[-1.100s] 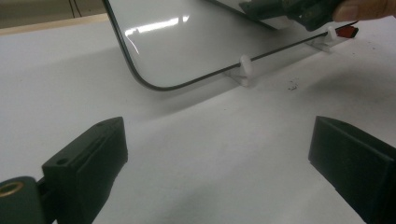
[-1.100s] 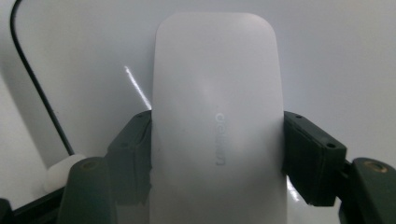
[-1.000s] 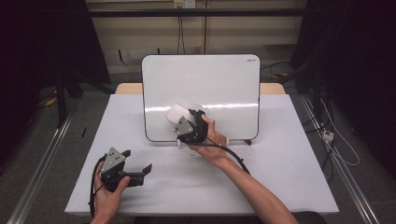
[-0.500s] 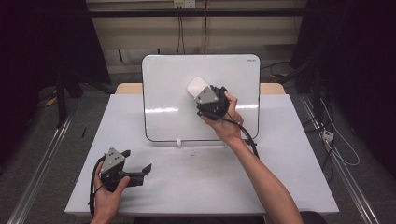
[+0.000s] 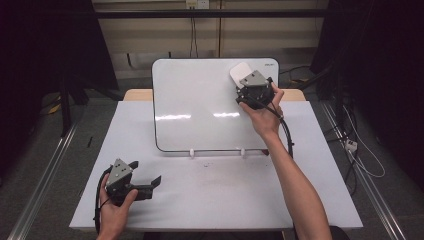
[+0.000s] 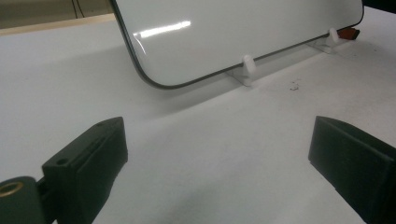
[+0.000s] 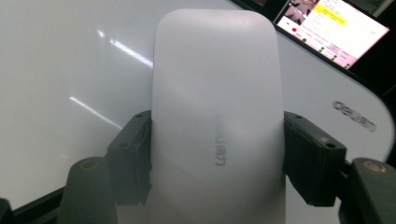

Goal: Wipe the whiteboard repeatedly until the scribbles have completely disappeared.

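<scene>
1. The right hand-held gripper point(image 5: 246, 80) is clamped on a white whiteboard eraser point(image 7: 217, 116), one black jaw on each long side about midway along its length; the eraser sticks out ahead of the jaws toward the top right corner of the whiteboard point(image 5: 200, 107).
2. The eraser looks light and stiff: a smooth, rounded plastic shell. That shell is probably slippery, so the grip on the flat long sides is the sensible place, not the curved ends.
3. The wiping face would be softer and should be pressed flat on the board; a tilted hold would likely wipe with one edge.
4. The whiteboard leans back on small white clips point(image 6: 249, 65) and may rock under a hard push, so a moderate press seems wise.
5. The left hand-held gripper point(image 5: 145, 172) rests on the bench point(image 5: 225, 200), jaws spread wide and empty, the board's lower edge ahead of it.
</scene>
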